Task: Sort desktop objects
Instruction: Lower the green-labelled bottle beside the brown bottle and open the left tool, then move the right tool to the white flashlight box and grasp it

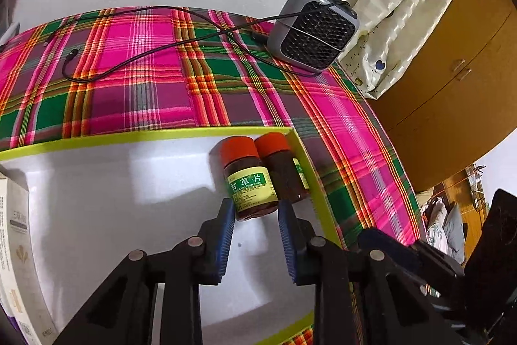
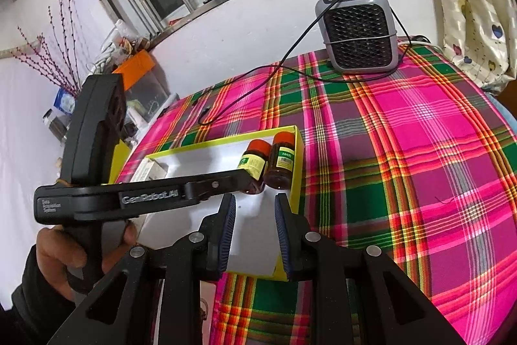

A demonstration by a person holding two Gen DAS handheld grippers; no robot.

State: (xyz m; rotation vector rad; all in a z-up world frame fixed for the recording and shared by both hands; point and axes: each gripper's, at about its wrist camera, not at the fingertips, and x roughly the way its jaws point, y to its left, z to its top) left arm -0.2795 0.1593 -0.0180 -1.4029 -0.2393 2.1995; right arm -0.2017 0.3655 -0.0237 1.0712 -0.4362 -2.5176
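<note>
Two brown medicine bottles with red caps lie side by side in the far right corner of a white tray with a yellow-green rim (image 1: 135, 136). The left bottle (image 1: 248, 180) has a yellow and green label; the right bottle (image 1: 284, 170) lies against the tray wall. My left gripper (image 1: 257, 209) is open, its blue pads just short of the left bottle's base, not touching it. In the right wrist view the same bottles (image 2: 255, 164) (image 2: 281, 160) lie in the tray (image 2: 226, 139). My right gripper (image 2: 253, 206) is open and empty over the tray's near part, beside the left gripper's arm (image 2: 181, 188).
A grey fan heater (image 1: 315, 31) (image 2: 358, 31) stands at the back of the plaid tablecloth (image 2: 420, 151), its black cable (image 1: 135, 54) trailing left. A white box (image 1: 13, 248) lies at the tray's left end. A wooden cabinet (image 1: 452, 70) stands to the right.
</note>
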